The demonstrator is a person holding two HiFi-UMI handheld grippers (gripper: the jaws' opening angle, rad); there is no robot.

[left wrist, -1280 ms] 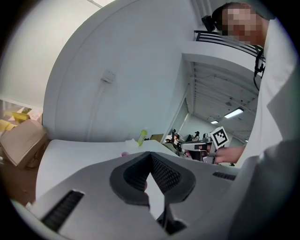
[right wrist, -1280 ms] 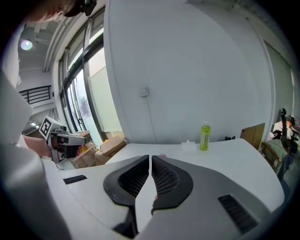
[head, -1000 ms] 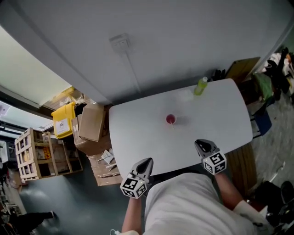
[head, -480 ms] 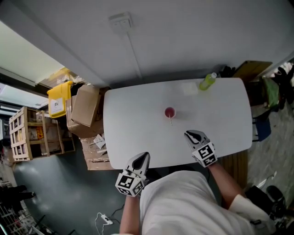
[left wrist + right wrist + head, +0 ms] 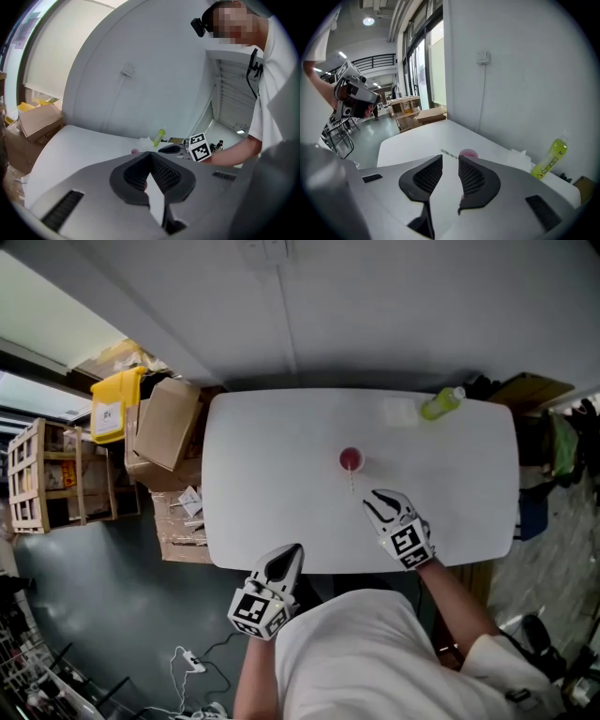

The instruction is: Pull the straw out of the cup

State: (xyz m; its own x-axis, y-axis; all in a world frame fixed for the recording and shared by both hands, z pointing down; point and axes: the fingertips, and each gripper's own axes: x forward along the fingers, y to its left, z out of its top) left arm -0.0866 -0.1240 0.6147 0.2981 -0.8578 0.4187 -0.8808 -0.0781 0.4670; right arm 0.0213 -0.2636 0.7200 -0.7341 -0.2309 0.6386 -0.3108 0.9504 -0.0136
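Note:
A small pink cup (image 5: pixel 350 459) stands near the middle of the white table (image 5: pixel 262 474), with a thin straw (image 5: pixel 352 482) leaning out of it toward me. My right gripper (image 5: pixel 380 499) hovers just short of the cup, slightly to its right. Its jaws have just been opening and nothing is between them. In the right gripper view the cup (image 5: pixel 468 153) and straw (image 5: pixel 449 153) lie just beyond my right gripper (image 5: pixel 450 164). My left gripper (image 5: pixel 292 554) is shut and empty at the table's front edge. The left gripper view shows the cup (image 5: pixel 135 151) far beyond my left gripper (image 5: pixel 151 154).
A green bottle (image 5: pixel 441 403) and a white tissue (image 5: pixel 400 412) sit at the table's far right. Cardboard boxes (image 5: pixel 164 432), a yellow bin (image 5: pixel 111 404) and a wooden rack (image 5: pixel 42 479) stand on the floor to the left. The wall runs behind the table.
My right gripper has moved forward and down toward the cup, and its jaws have gone from shut to open. My left gripper has shifted slightly at the table's front edge.

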